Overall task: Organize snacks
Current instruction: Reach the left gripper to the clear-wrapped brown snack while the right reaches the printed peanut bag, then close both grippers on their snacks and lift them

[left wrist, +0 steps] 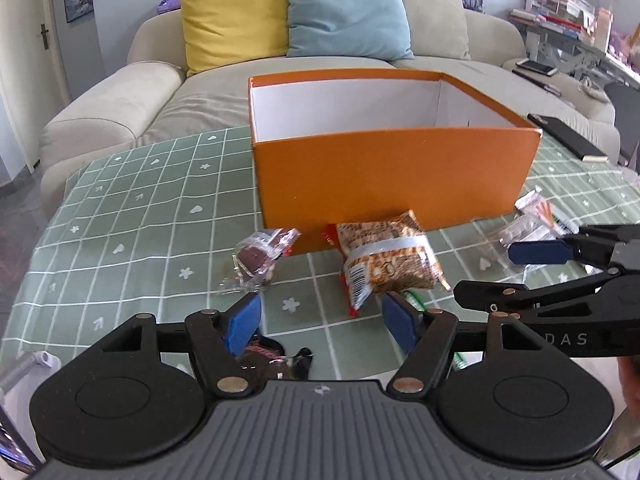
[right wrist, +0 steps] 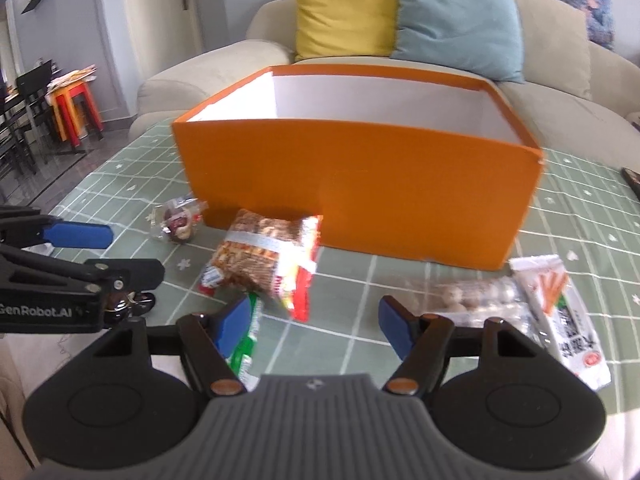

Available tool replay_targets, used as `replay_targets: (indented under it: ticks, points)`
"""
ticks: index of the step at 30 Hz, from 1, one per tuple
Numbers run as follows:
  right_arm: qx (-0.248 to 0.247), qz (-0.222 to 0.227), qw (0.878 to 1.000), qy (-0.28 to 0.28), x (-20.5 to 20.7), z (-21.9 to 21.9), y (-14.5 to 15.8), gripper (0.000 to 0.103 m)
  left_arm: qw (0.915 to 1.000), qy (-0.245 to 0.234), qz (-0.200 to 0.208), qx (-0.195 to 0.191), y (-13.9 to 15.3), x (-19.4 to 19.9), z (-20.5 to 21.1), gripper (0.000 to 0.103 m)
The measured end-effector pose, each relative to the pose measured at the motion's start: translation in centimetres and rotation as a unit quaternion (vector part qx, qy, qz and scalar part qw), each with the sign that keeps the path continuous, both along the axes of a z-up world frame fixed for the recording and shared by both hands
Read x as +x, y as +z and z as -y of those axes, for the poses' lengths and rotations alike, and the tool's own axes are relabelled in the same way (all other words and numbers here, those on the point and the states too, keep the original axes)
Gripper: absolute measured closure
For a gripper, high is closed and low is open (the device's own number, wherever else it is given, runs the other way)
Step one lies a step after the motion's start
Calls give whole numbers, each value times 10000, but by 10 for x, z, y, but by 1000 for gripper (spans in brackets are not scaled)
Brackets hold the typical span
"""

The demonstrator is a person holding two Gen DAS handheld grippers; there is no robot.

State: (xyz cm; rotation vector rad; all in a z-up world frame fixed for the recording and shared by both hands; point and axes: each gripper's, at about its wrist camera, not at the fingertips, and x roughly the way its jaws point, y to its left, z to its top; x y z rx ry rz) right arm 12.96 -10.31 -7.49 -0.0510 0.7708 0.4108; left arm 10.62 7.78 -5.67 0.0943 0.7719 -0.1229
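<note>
Both claws hang low over the green checked tablecloth (left wrist: 140, 208), side by side and facing the sofa (left wrist: 120, 92). The left gripper (left wrist: 320, 322) has its blue pads spread wide with nothing between them, and the right gripper (right wrist: 316, 330) is spread just the same, holding nothing. In front of them stands the open orange box (left wrist: 384, 176), its white inner walls showing; neither camera sees down to its floor, so I cannot tell what, if anything, lies inside. The snacks sit on the cloth outside it: a brown peanut packet (left wrist: 388, 260) leans close against the box's near wall, and a small clear-wrapped chocolate snack (left wrist: 260, 258) lies just to its left. The left camera alone shows a dark wrapped sweet (left wrist: 276, 356) tucked under the left claw's own fingers, plus a black notebook (left wrist: 568, 136) on the far right of the table and a cluttered shelf (left wrist: 560, 12) beyond. The right camera alone gives a clear look at the white packet with orange sticks printed on it (right wrist: 560, 320) and a clear bag of pale round pieces (right wrist: 472, 300) beside it, near the box's right corner, a green-and-white wrapper (right wrist: 248, 344) under its left pad, and stacked red and orange stools (right wrist: 76, 108) off to the left.
</note>
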Motion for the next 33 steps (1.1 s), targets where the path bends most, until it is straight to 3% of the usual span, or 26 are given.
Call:
replay_targets:
  ticks: [13, 15, 22, 25, 33]
  points:
    - [208, -43, 9993, 317, 26, -25, -5, 34, 9990, 17, 0, 445, -2, 38, -12, 22]
    - [267, -60, 9991, 326, 32, -28, -5, 25, 9992, 15, -95, 399, -4, 49, -17, 23]
    - [265, -139, 9990, 329, 50, -44, -9, 20, 9972, -188, -386, 612, -20, 78, -22, 27]
    - [138, -224, 9992, 311, 58, -52, -13, 19, 9975, -67, -451, 542, -28, 83, -27, 35]
    - [-5, -350, 9989, 319, 69, -59, -20, 21, 9982, 98, -512, 287, -36, 88, -31, 40]
